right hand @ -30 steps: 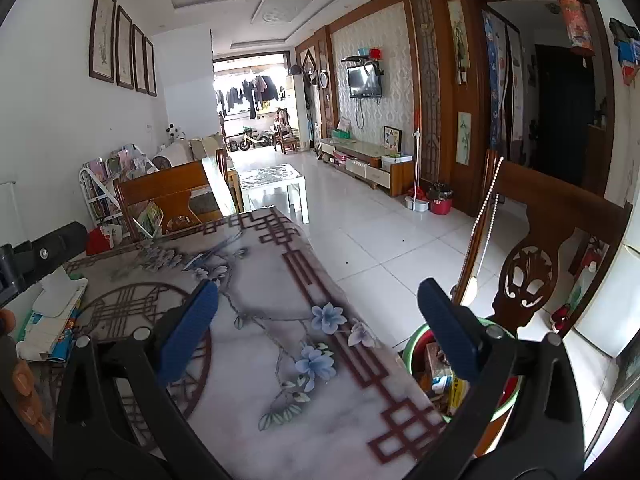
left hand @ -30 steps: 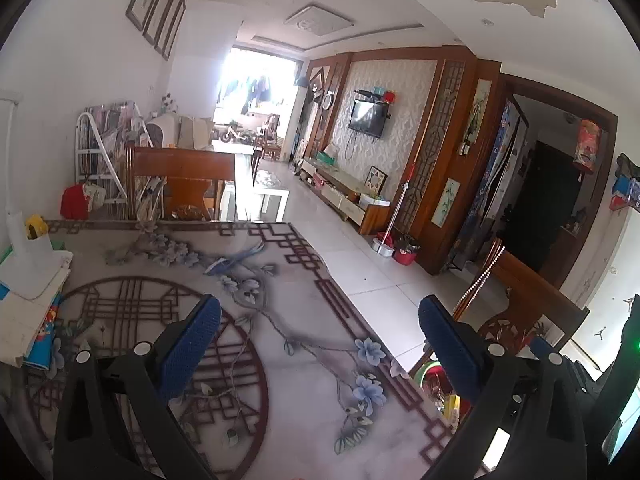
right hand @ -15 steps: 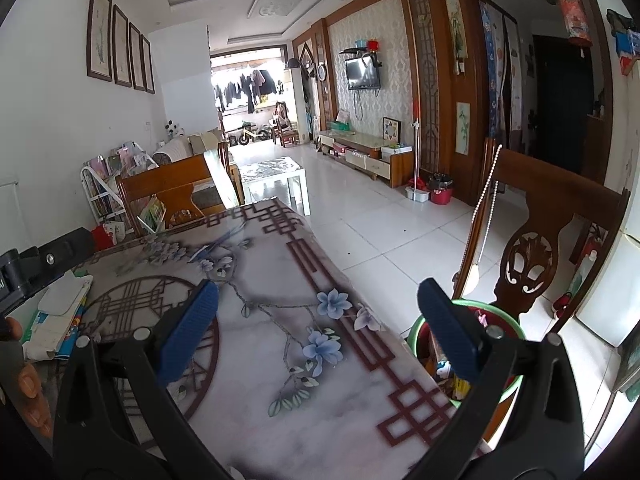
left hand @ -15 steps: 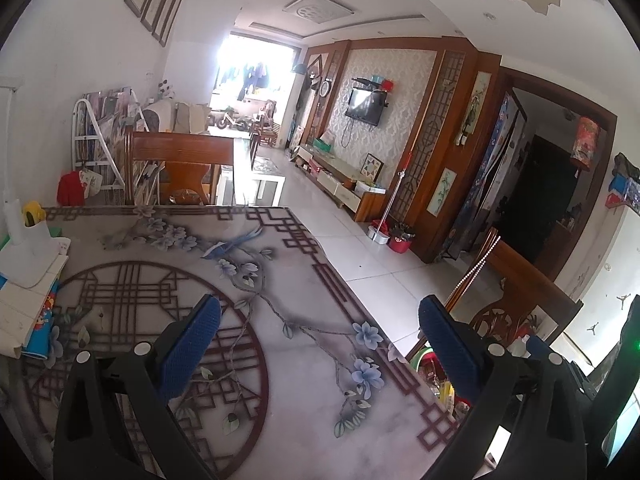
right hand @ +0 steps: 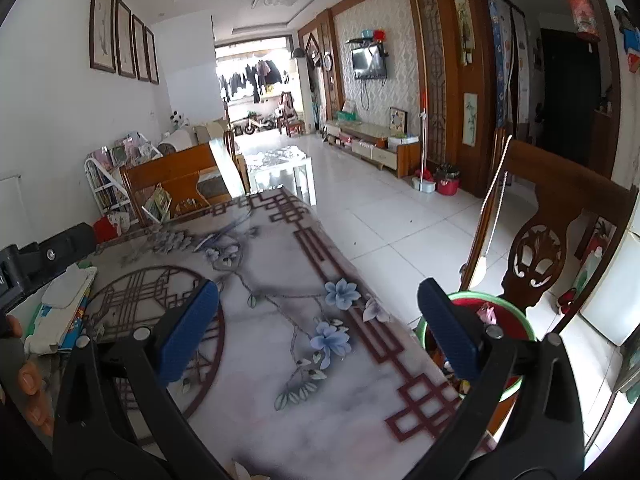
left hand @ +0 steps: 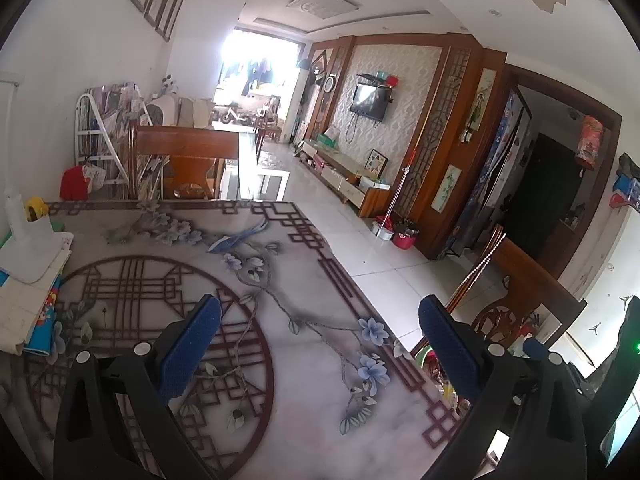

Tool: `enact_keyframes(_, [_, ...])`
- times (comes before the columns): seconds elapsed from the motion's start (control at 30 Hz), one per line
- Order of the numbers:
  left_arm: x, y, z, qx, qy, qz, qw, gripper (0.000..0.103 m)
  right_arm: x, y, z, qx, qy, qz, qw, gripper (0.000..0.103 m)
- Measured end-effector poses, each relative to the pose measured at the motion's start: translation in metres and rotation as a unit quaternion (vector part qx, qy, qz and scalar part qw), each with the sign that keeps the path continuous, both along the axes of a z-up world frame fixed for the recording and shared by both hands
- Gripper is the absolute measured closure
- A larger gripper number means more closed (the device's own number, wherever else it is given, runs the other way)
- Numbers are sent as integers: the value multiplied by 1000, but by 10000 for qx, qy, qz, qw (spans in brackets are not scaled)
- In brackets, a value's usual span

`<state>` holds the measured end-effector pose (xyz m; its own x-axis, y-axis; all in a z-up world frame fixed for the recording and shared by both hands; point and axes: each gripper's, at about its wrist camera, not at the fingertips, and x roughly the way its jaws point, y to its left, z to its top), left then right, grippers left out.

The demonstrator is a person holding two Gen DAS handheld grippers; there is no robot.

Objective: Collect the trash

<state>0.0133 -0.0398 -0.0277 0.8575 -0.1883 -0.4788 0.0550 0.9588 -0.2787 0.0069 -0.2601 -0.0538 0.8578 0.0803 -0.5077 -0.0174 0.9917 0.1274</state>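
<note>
Both grippers hover over a marble-patterned table with a dark lattice and blue flowers. My left gripper is open, nothing between its blue pads. My right gripper is open too and holds nothing. A green-rimmed red bin with scraps inside stands on a seat off the table's right edge, just behind my right gripper's right finger; in the left wrist view only a sliver of the bin shows. No loose trash is visible on the table between the fingers.
A stack of papers and books with a white tissue holder lies at the table's left edge. A carved wooden chair stands right of the table, another chair at the far end. A person's hand holds the left tool.
Both views have tilted slightly so more of the tabletop shows. The grippers stay open and hold nothing throughout.
</note>
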Motion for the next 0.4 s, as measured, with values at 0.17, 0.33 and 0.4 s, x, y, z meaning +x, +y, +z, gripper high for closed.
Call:
enact_keyframes(0.17, [2, 0, -5, 122, 81, 38, 9999, 8, 14, 6, -24, 19, 358, 160, 9992, 5])
enact_keyframes(0.33, [8, 10, -23, 115, 505, 322, 9981, 8, 47, 21, -80, -307, 1080, 475, 9925, 5])
enact_keyframes(0.4, [11, 16, -31, 134, 665, 527, 9963, 8, 64, 29, -107, -472, 1292, 623, 9885, 5])
